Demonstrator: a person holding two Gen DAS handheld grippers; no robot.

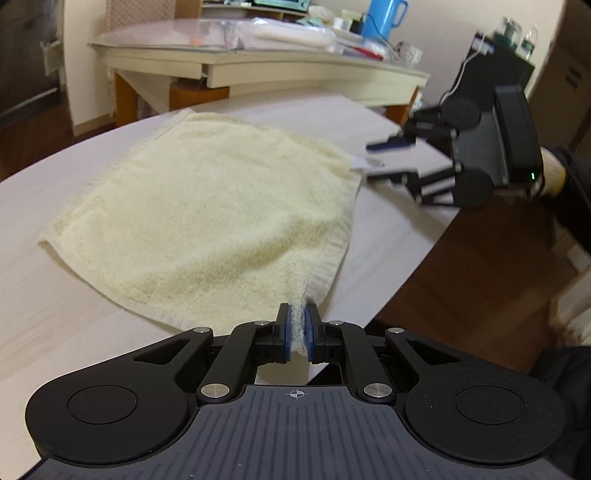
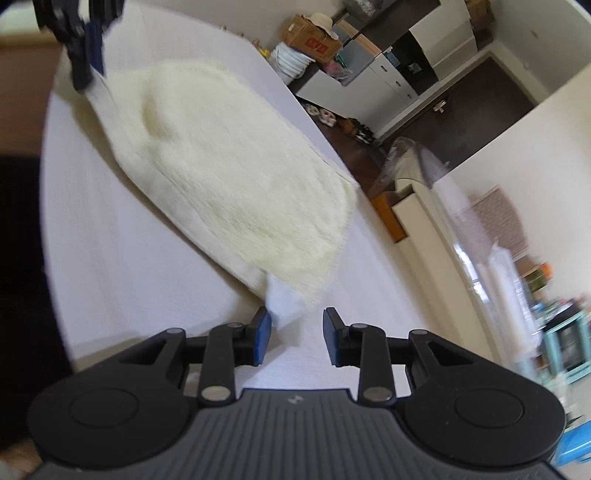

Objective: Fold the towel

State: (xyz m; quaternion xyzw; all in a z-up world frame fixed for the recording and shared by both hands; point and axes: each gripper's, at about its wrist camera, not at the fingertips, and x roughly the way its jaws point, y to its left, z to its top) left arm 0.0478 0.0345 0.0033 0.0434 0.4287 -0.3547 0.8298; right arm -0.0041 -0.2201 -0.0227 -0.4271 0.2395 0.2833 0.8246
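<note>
The pale yellow towel (image 1: 207,206) lies spread on the light table (image 1: 55,317), filling the middle of the left wrist view and running from about 11 o'clock down to 6 o'clock. The left gripper (image 1: 297,328) pinches the towel's near corner, terry cloth bunched between its blue pads (image 1: 283,328). At 2 o'clock in the same view the right gripper (image 1: 384,158) hangs over the table's edge, its fingers spread and blurred, just beside the towel's right corner, where a small white label (image 1: 358,162) sticks out.

Behind the table, from 11 to 1 o'clock, stands a cream desk (image 1: 295,74) crowded with clear plastic bags, small bottles and a blue pitcher (image 1: 384,16); what is in the pitcher cannot be told. A black box (image 1: 495,62) with glass jars on top sits at 1 o'clock.

The right wrist view gives the other side: the towel (image 2: 236,177) stretches from 11 o'clock toward the centre, its white label (image 2: 282,301) lying just ahead of the right gripper (image 2: 297,339), whose fingers stand apart with nothing between them; the label's tip is close by the left pad. At 11 o'clock the left gripper (image 2: 86,44) grips the far corner. Only this view shows white cabinets (image 2: 376,81), a cardboard box (image 2: 314,42) with a hat on it, a dark door and shoes on the floor at 1 o'clock.
</note>
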